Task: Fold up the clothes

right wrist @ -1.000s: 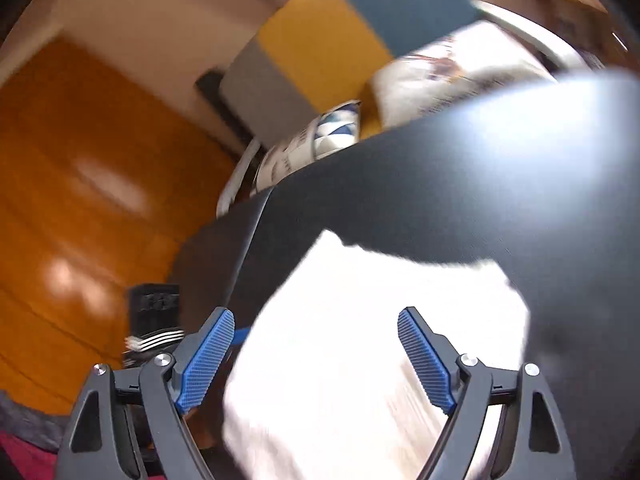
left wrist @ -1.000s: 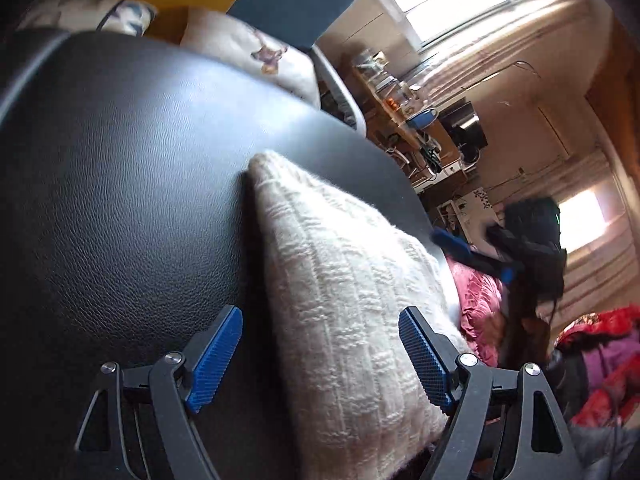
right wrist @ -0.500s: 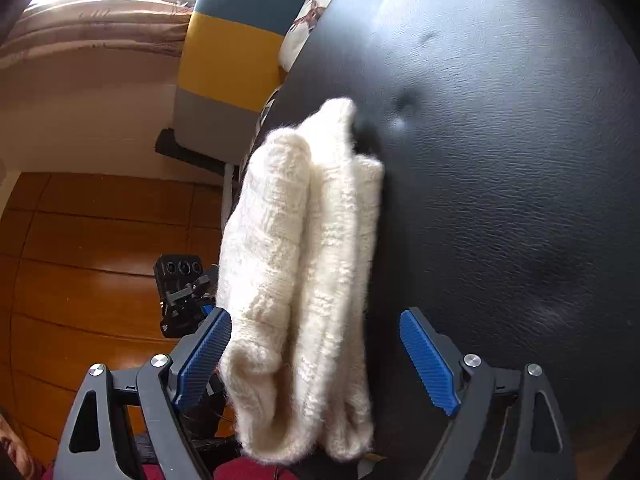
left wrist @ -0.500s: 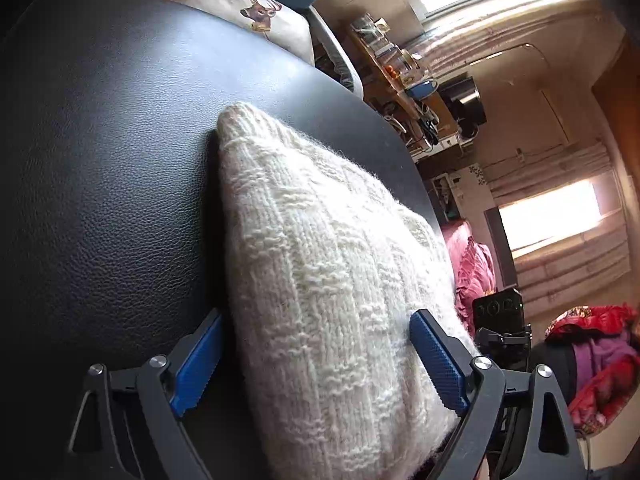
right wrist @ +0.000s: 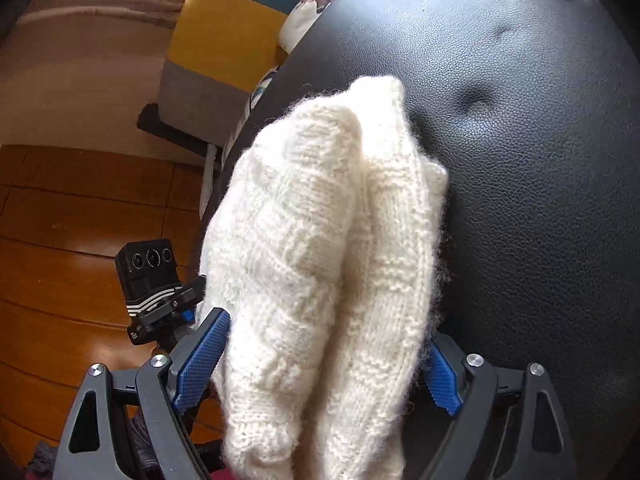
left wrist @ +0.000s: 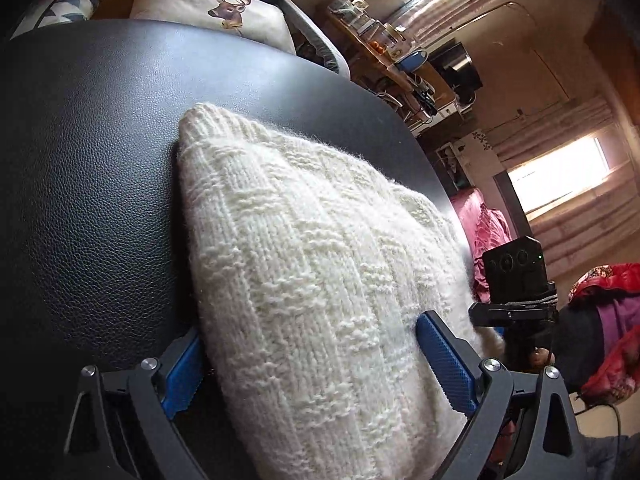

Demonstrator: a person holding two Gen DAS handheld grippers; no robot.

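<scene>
Cream knit sweater (left wrist: 320, 280) folded between both spread hand-held grippers (left wrist: 316, 364) (right wrist: 316, 360), no legible label.

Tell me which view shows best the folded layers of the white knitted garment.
The right wrist view: there the white knitted garment shows its stacked folds edge-on. The left wrist view shows only its flat upper face on the black leather surface.

I see a lived-in home: a deer-print cushion (left wrist: 224, 8) on a colour-block sofa (right wrist: 224, 40), a wooden floor (right wrist: 60, 240), a cluttered shelf (left wrist: 384, 52), curtained windows (left wrist: 560, 168), and clothes (left wrist: 612, 320) heaped nearby.
</scene>
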